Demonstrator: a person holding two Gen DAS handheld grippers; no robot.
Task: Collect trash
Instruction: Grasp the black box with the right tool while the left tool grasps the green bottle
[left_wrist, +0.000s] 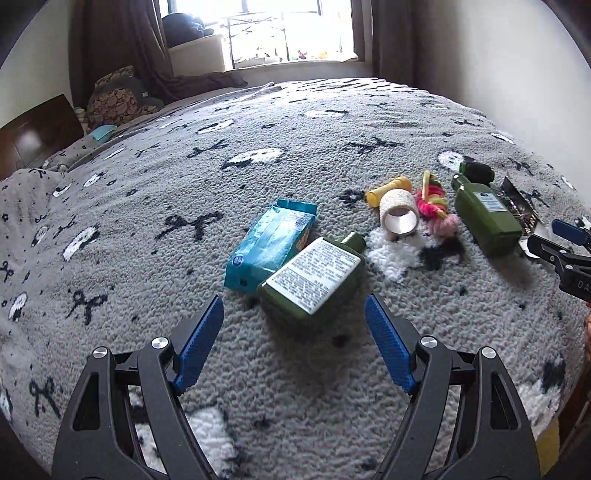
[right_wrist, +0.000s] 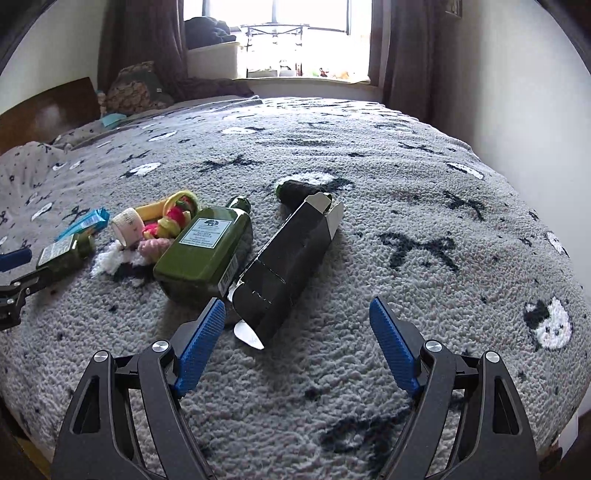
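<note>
Trash lies on a grey patterned blanket (left_wrist: 280, 147). My left gripper (left_wrist: 294, 312) is open, just short of a green bottle lying label-up (left_wrist: 314, 277) that leans on a teal packet (left_wrist: 271, 242). Beyond sit a tape roll (left_wrist: 399, 218), a yellow tube (left_wrist: 388, 189), a pink and yellow yarn toy (left_wrist: 437, 206) and a second green bottle (left_wrist: 484, 214). My right gripper (right_wrist: 297, 314) is open just before a black carton (right_wrist: 291, 258) that lies beside that second green bottle (right_wrist: 207, 251). A dark cap (right_wrist: 295, 190) rests behind the carton.
The blanket (right_wrist: 424, 166) covers a bed that runs to a window with brown curtains (left_wrist: 140, 40). Pillows (left_wrist: 118, 96) and a wooden headboard (left_wrist: 37, 129) are at the far left. A white wall (right_wrist: 517, 92) borders the bed on the right.
</note>
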